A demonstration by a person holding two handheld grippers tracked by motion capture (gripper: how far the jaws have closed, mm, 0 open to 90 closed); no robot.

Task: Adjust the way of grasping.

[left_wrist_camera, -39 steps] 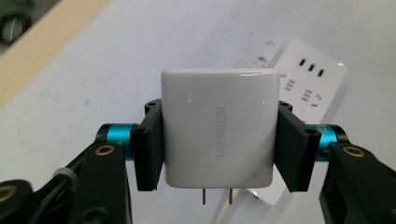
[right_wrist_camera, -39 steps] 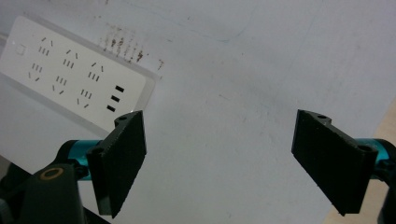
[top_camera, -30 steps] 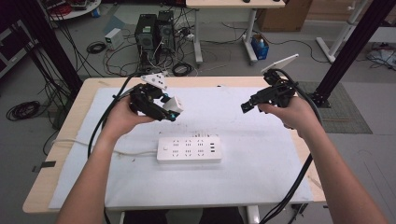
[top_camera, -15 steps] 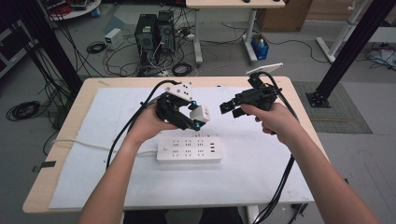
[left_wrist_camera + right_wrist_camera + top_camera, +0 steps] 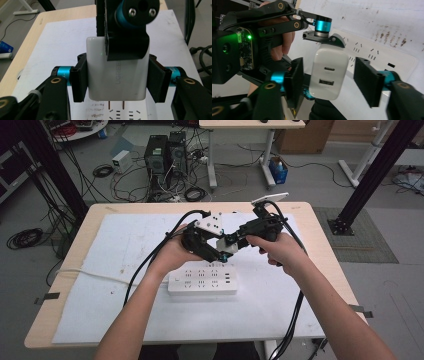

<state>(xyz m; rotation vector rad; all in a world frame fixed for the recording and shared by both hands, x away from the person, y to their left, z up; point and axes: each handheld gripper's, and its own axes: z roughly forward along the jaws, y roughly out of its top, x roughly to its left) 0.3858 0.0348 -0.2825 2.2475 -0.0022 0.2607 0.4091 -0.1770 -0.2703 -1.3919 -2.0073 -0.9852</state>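
A white UGREEN charger is clamped between the pads of my left gripper, prongs pointing down at the white power strip just beneath. In the high view the left gripper and right gripper meet above the strip at mid-table. In the right gripper view the charger shows its two ports between the pads of the right gripper, which stands open with a gap on each side. One right jaw crosses in front of the charger's top in the left gripper view.
The power strip lies on a white mat that covers most of the wooden table; its white cord runs off to the left. Black cables trail from both grippers. Computers and cable tangles sit on the floor beyond the table.
Both hands have moved inward and toward the near side. The left gripper carried the charger over the power strip, and the open right gripper has closed in around the charger.
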